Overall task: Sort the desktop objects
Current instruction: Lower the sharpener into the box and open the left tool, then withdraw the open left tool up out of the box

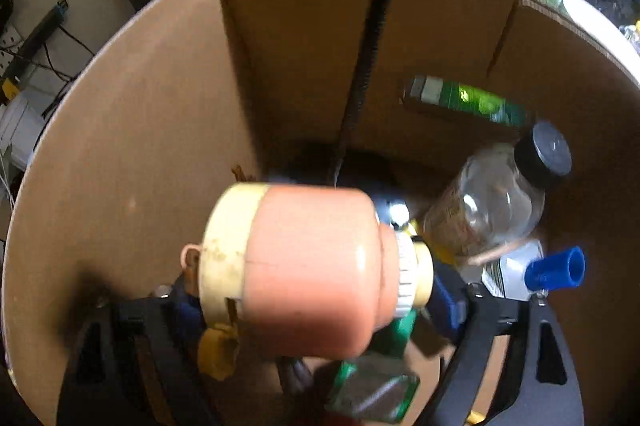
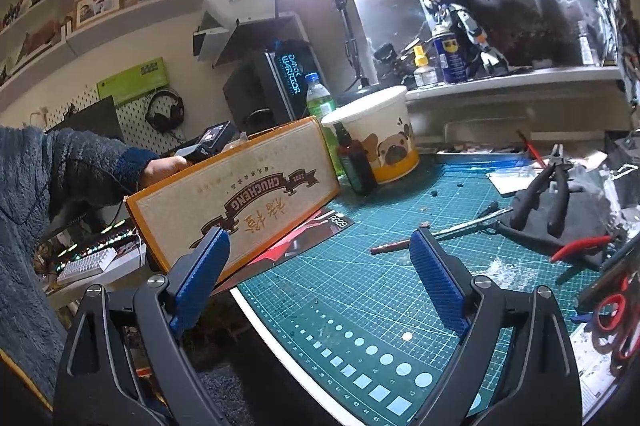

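My left tongs reach down inside the cardboard box, clamping a peach bottle; my right tongs hover wide above the cutting mat.

Right gripper agape, fingers wide.

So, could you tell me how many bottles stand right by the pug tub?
2: a green bottle behind the pug tub, a dark bottle in front of it; others may be hidden.
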